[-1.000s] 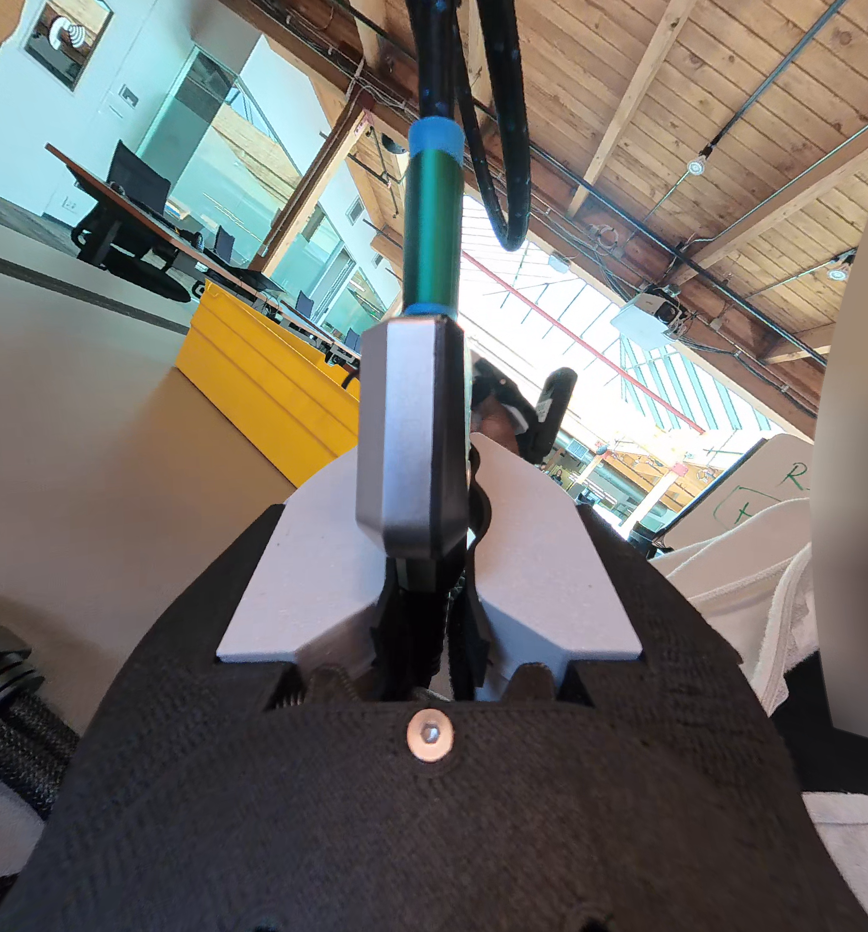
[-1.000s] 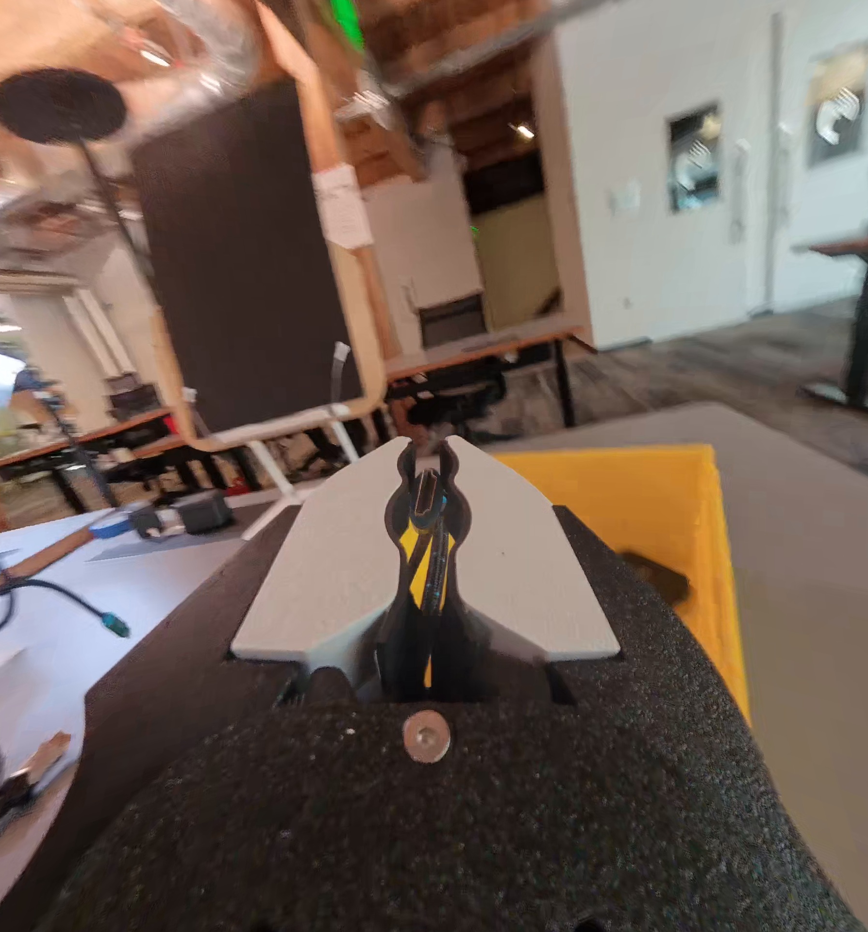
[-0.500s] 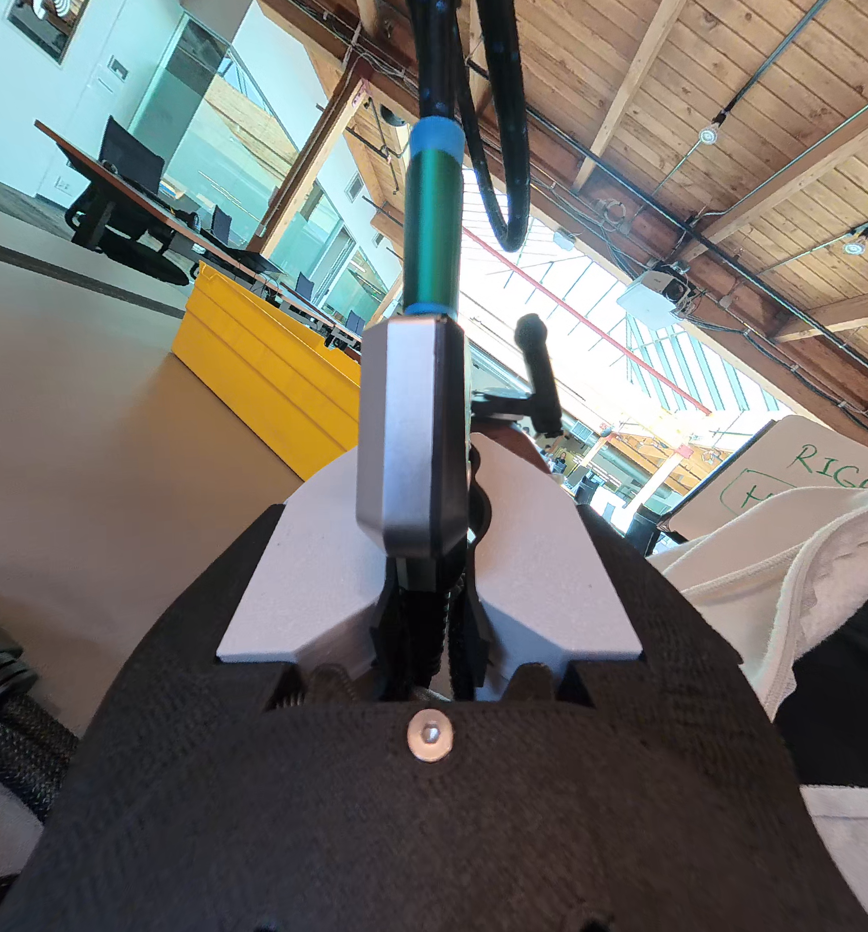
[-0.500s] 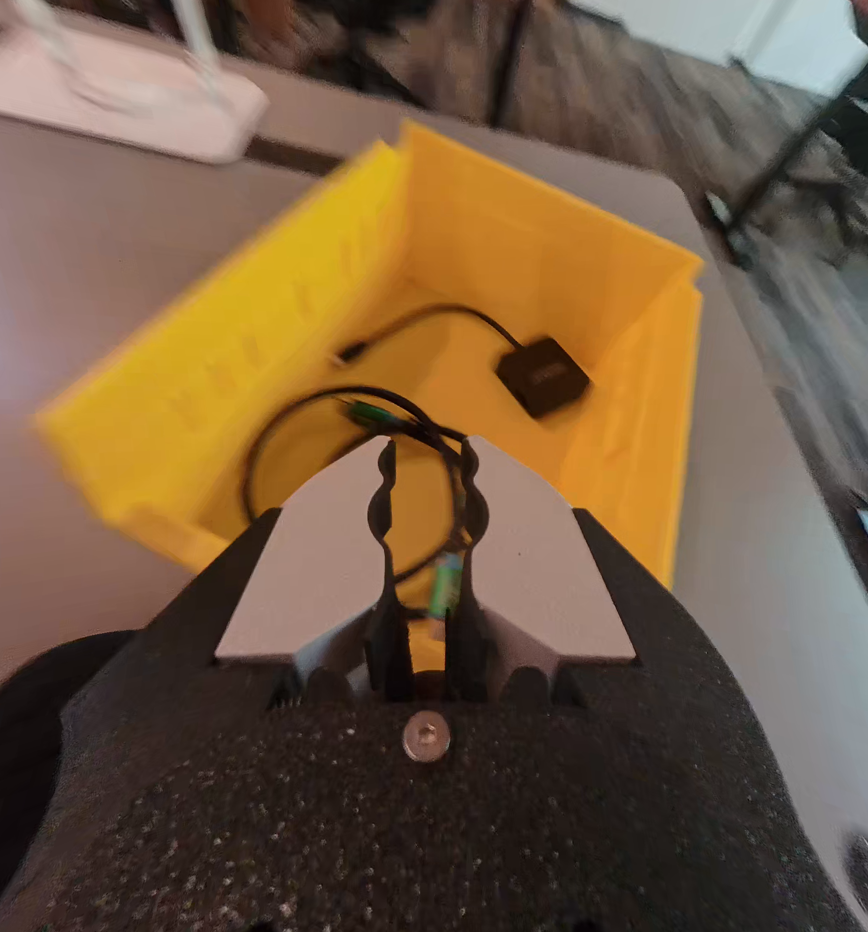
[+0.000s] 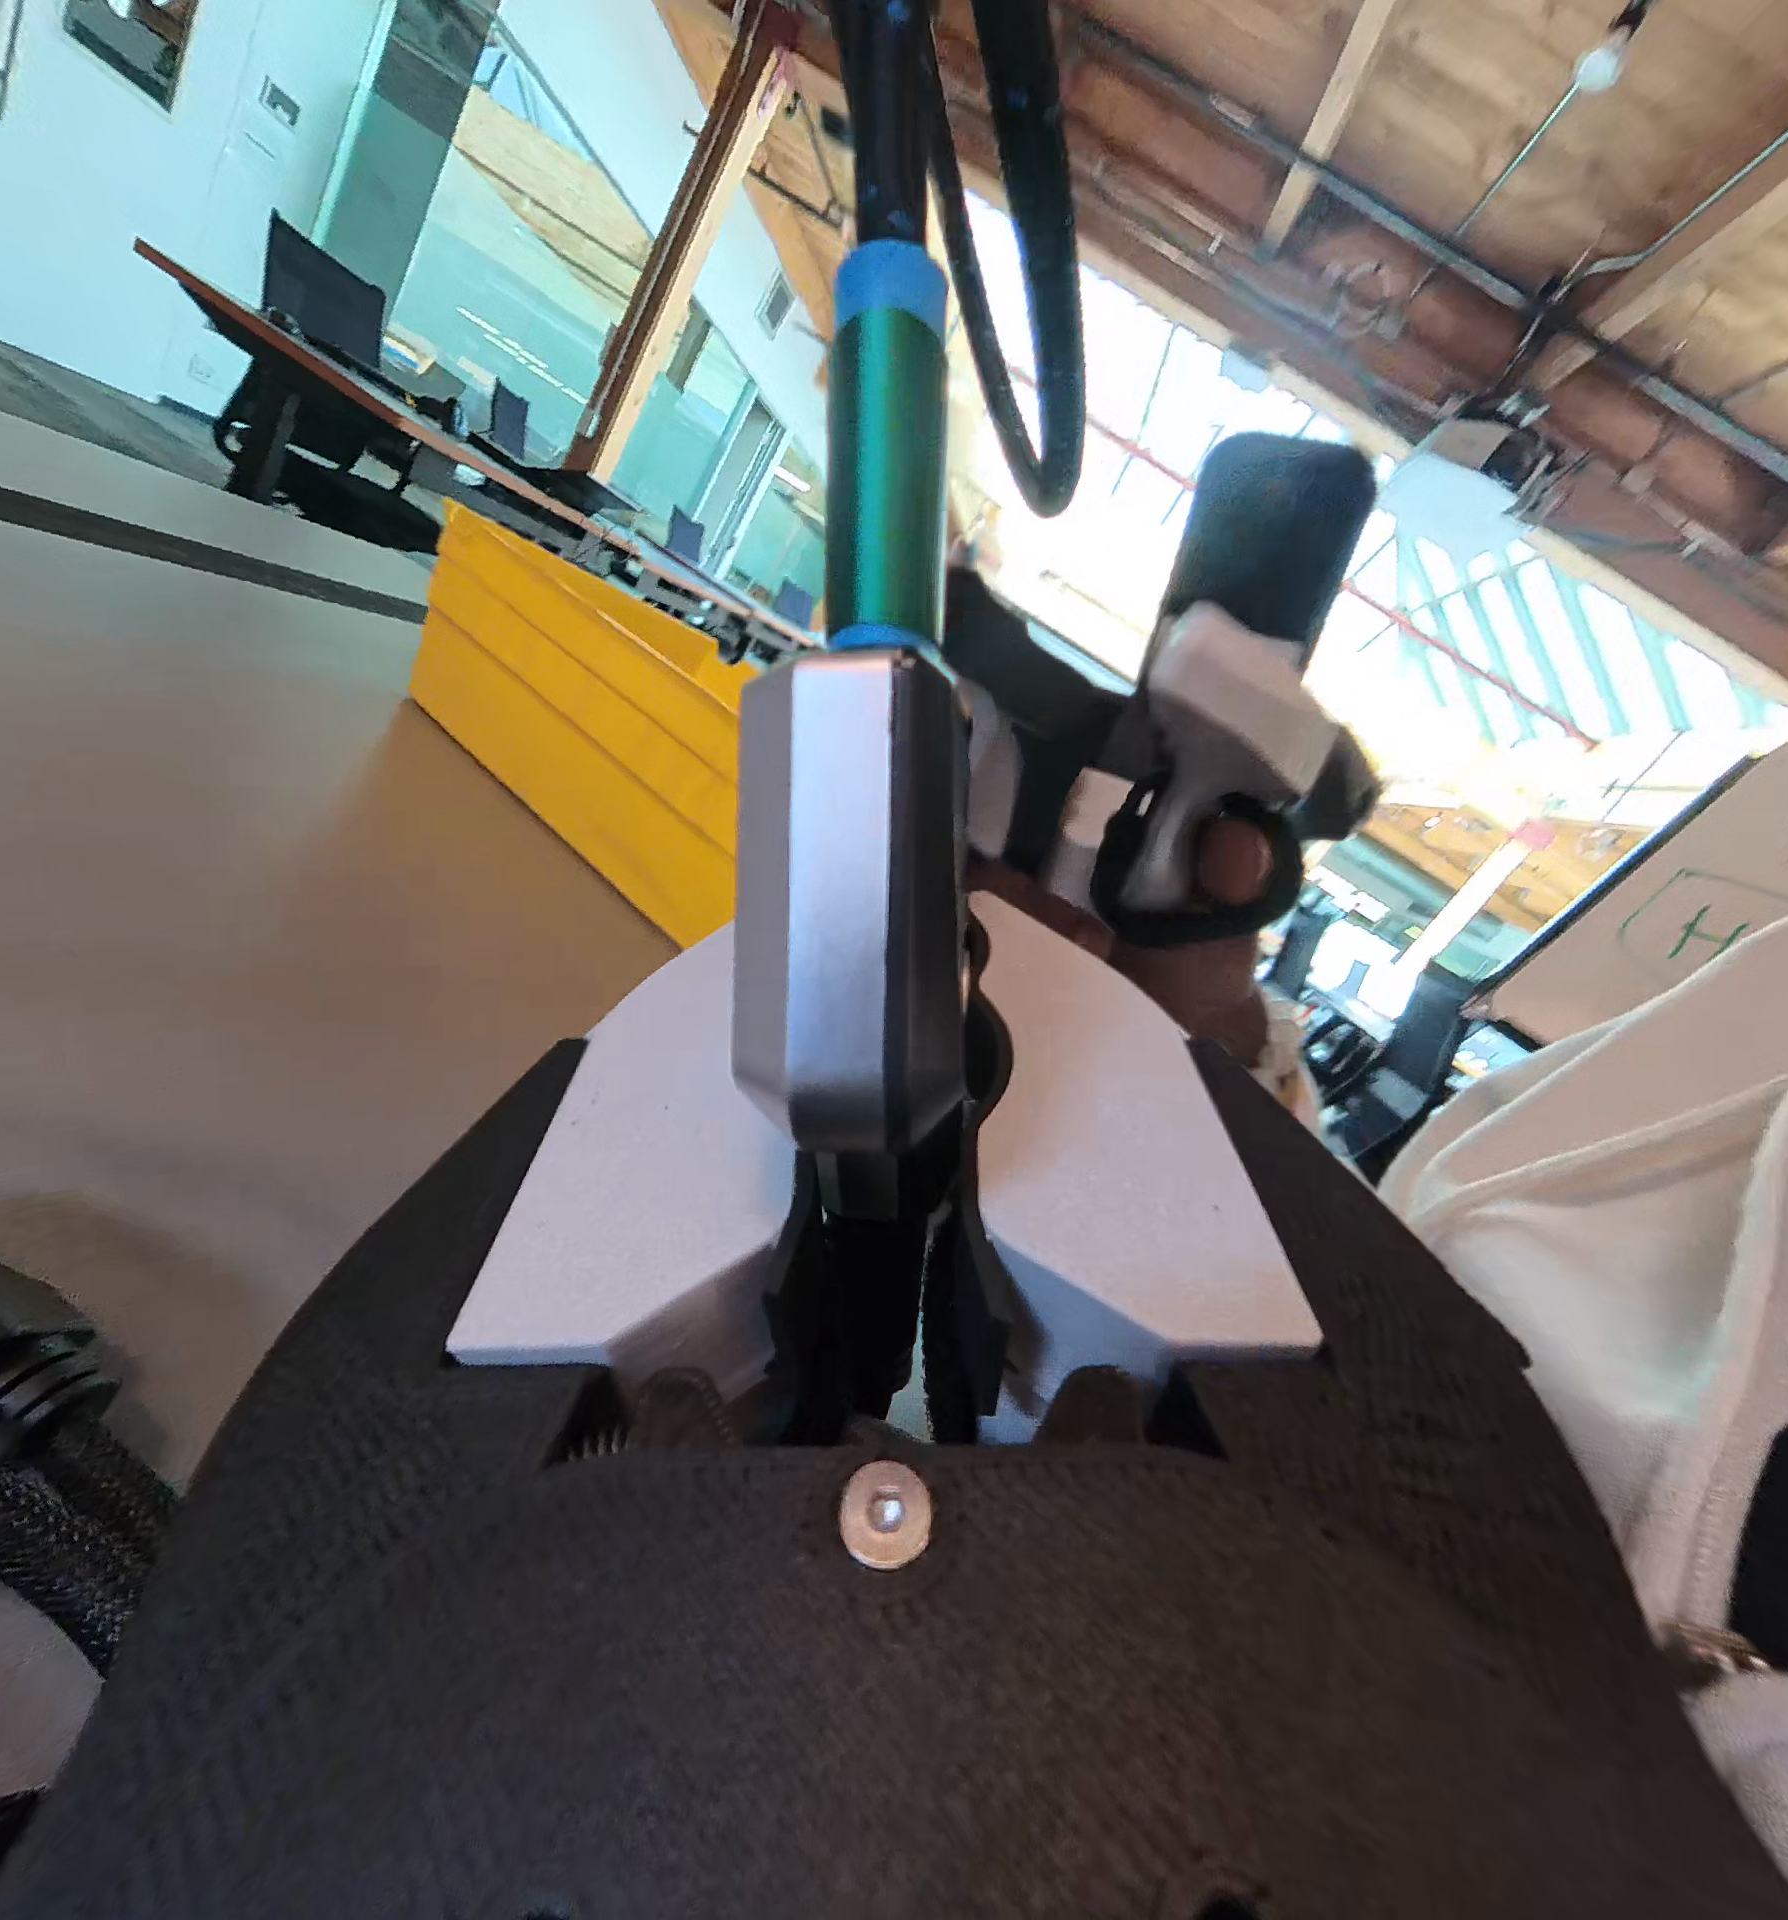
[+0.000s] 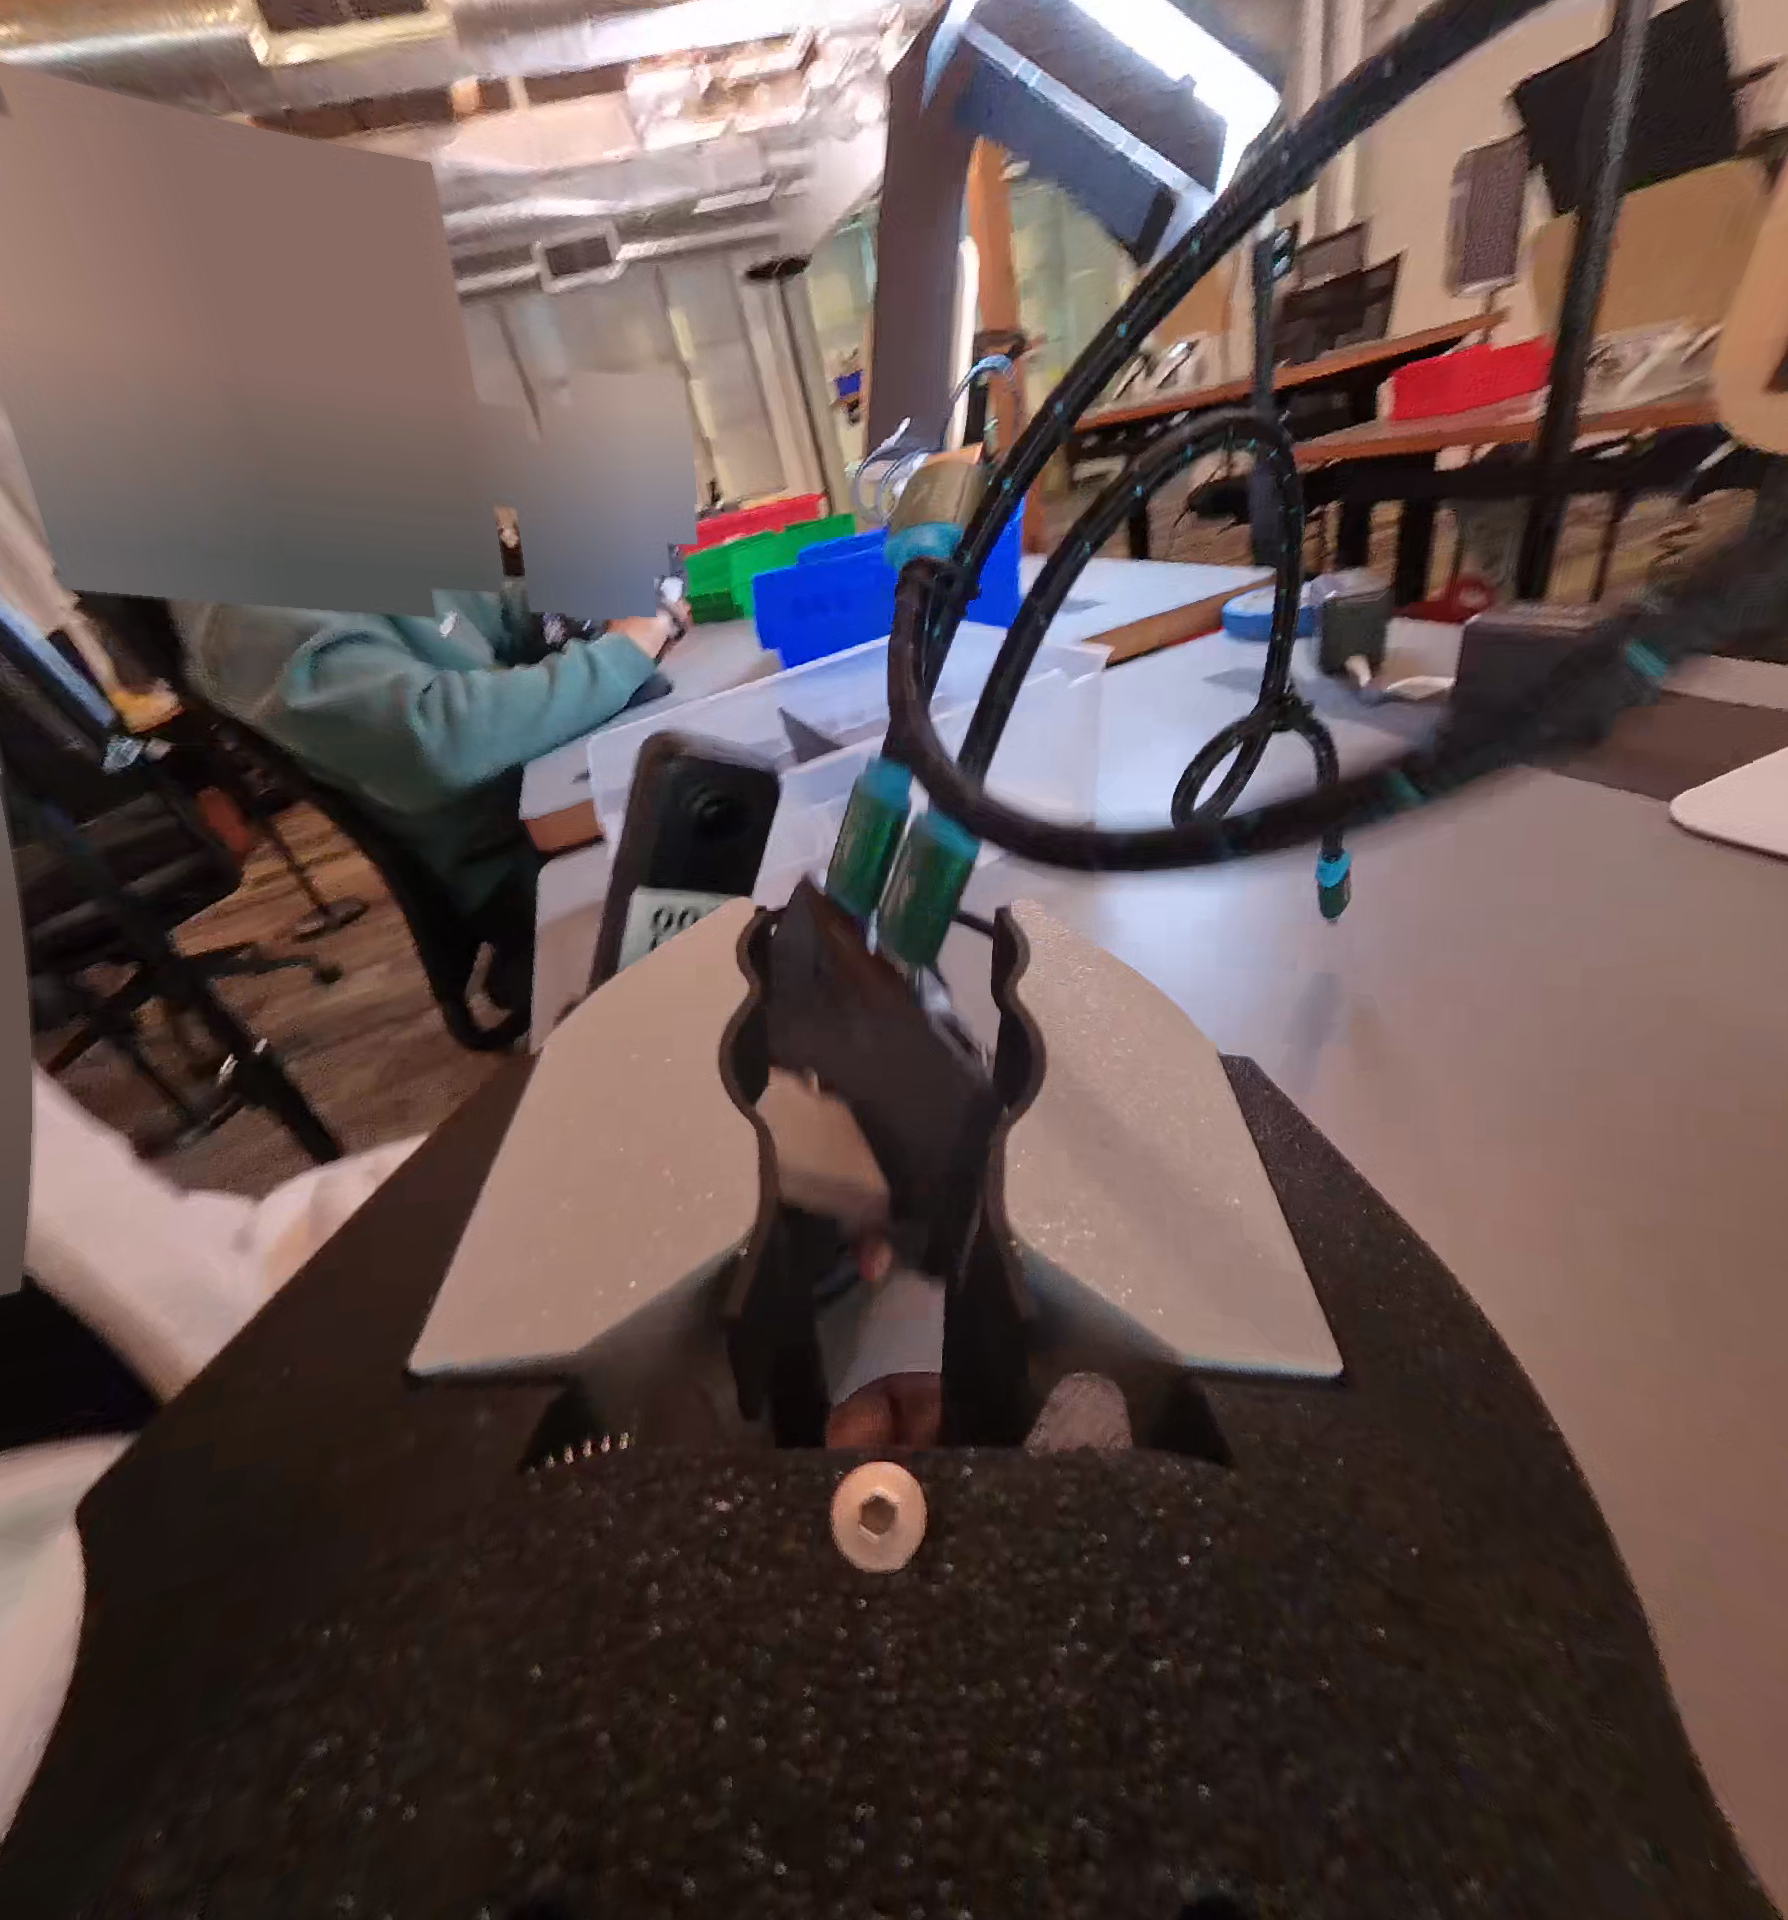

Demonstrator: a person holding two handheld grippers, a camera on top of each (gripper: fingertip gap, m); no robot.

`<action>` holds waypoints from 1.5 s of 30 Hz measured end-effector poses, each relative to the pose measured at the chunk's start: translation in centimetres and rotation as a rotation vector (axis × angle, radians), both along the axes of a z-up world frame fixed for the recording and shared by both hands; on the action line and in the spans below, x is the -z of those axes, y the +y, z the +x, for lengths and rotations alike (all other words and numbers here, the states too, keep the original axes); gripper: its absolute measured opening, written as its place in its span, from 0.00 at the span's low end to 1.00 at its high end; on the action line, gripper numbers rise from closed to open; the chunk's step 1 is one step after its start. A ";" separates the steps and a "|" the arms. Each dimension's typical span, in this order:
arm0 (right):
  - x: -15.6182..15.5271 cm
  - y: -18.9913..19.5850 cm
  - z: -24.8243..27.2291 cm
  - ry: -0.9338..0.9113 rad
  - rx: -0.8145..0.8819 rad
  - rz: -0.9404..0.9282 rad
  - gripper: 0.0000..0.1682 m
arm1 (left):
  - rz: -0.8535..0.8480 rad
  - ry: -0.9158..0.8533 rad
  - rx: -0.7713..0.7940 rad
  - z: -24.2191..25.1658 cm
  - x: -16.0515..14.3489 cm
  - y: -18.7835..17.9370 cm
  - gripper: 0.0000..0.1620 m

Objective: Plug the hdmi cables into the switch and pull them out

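My left gripper [image 5: 957, 987] is shut on the lower end of a silver HDMI switch [image 5: 838, 914] and holds it upright. A green HDMI plug [image 5: 885, 468] with a black braided cable [image 5: 1025, 260] sits in its top. In the right wrist view the switch [image 6: 869, 1039] looks dark, with two green plugs [image 6: 900, 852] in it. My right gripper [image 6: 879, 935] is open, one finger on each side of the switch; the blur hides whether they touch. It also shows in the left wrist view [image 5: 1243, 727], just behind the switch. A loose green plug [image 6: 1331, 888] hangs over the table.
A yellow bin [image 5: 578, 675] stands on the beige table [image 5: 194, 883] to the left. A white sleeve [image 5: 1596, 1195] is close on the right. A seated person in teal [image 6: 422, 707], blue and green bins [image 6: 828, 592] and a white pad [image 6: 1783, 800] lie beyond. Tip to tip, the grippers are about 5 cm apart.
My right gripper swung up from over the yellow bin to face the switch, opened wider and came close to it. My left gripper kept its hold and barely moved.
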State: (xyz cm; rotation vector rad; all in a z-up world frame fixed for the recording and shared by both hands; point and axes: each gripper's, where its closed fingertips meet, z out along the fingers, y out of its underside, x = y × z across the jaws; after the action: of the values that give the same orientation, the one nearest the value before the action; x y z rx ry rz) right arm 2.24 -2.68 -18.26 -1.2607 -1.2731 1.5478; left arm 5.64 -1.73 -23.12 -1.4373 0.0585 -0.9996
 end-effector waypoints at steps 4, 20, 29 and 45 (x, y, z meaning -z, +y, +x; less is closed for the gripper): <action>-1.0 2.3 -1.2 0.060 0.220 -0.010 0.14 | -0.009 0.140 -0.119 -0.3 0.9 0.7 0.14; -0.5 2.7 -1.8 0.023 0.293 0.084 0.06 | -0.055 0.367 -0.325 -1.0 2.0 2.0 0.15; -6.6 9.5 2.4 0.038 0.465 0.227 0.04 | -0.026 0.207 -0.299 -1.6 1.2 1.1 0.14; -14.1 12.6 19.4 0.289 0.772 0.398 0.04 | 0.037 0.139 -0.300 -2.0 0.4 0.7 0.14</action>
State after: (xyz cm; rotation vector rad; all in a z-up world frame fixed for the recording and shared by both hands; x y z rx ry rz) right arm 21.62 9.96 -4.19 -1.0376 -0.7203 0.8274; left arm 3.67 -1.06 -23.50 -1.4303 -0.0360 -0.6504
